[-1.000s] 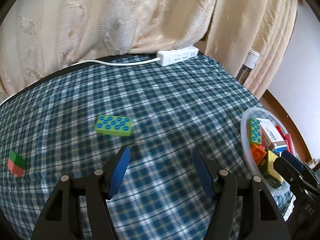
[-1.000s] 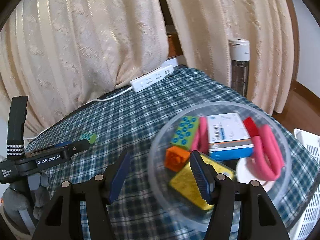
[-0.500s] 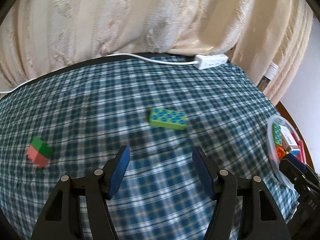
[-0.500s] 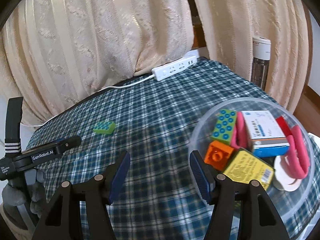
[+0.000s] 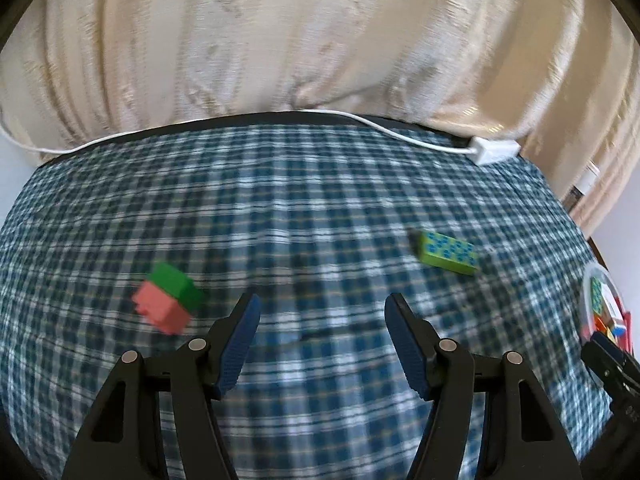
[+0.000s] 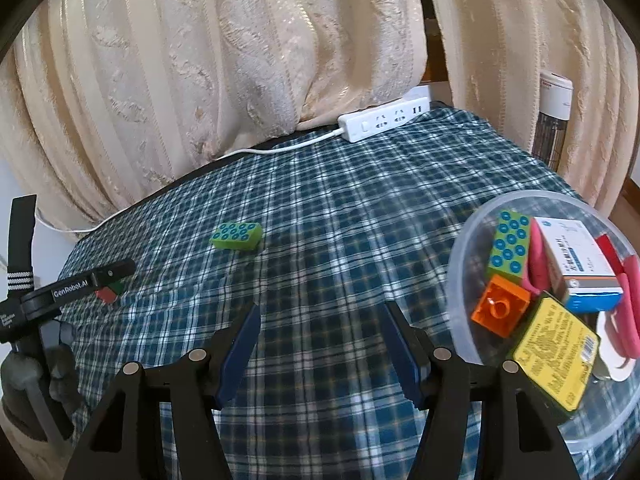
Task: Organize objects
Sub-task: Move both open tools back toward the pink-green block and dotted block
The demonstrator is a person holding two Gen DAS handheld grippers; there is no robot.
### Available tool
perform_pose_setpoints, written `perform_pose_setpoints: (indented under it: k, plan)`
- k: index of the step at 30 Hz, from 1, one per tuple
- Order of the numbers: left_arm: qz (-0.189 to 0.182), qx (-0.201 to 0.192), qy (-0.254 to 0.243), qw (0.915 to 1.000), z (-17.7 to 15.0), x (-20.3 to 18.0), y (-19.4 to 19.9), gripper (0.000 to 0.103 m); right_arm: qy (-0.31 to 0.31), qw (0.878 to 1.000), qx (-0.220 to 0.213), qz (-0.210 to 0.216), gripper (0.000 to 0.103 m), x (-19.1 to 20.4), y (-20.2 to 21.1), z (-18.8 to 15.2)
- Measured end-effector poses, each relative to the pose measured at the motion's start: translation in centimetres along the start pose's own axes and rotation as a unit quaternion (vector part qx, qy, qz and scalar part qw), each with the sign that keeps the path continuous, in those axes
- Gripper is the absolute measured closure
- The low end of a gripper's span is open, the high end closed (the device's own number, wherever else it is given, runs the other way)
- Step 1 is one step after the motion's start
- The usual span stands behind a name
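Plaid tablecloth (image 5: 320, 208), both grippers empty
Left gripper (image 5: 322, 312) jaws apart beside red-green block (image 5: 168, 298); right gripper (image 6: 320, 318) jaws apart beside bowl (image 6: 460, 264).

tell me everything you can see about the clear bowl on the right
The bowl is round, clear and looks plastic, standing upright on the checked cloth near its right edge. It holds a green studded brick, an orange brick, a white and blue box, a yellow packet and pink pieces. The open right tool is beside it, not touching.

Black gripper (image 5: 322, 312) frames, blue pads, silver screws, grey glove (image 6: 60, 356)
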State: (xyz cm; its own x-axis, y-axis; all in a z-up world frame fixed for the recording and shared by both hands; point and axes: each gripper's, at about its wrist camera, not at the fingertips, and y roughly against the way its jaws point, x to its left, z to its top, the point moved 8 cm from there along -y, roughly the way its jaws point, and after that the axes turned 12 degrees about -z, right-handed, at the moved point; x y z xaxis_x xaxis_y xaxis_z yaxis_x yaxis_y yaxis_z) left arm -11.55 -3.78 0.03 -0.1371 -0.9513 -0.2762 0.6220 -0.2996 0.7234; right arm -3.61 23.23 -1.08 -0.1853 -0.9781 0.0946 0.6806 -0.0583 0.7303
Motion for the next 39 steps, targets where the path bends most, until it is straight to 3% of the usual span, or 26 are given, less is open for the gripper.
perform_pose_setpoints:
  k: [15,39]
  plan:
    - [0.072,-0.024,0.070,0.9946,0.2,9.3,1.2,0.037,0.024,1.000,0.013,0.008,0.038,3.2,-1.2,-0.1]
    - [0.086,0.007,0.083,0.9928,-1.3,11.6,-1.4,0.037,0.070,0.997,0.022,0.020,0.038,7.7,-3.6,0.9]
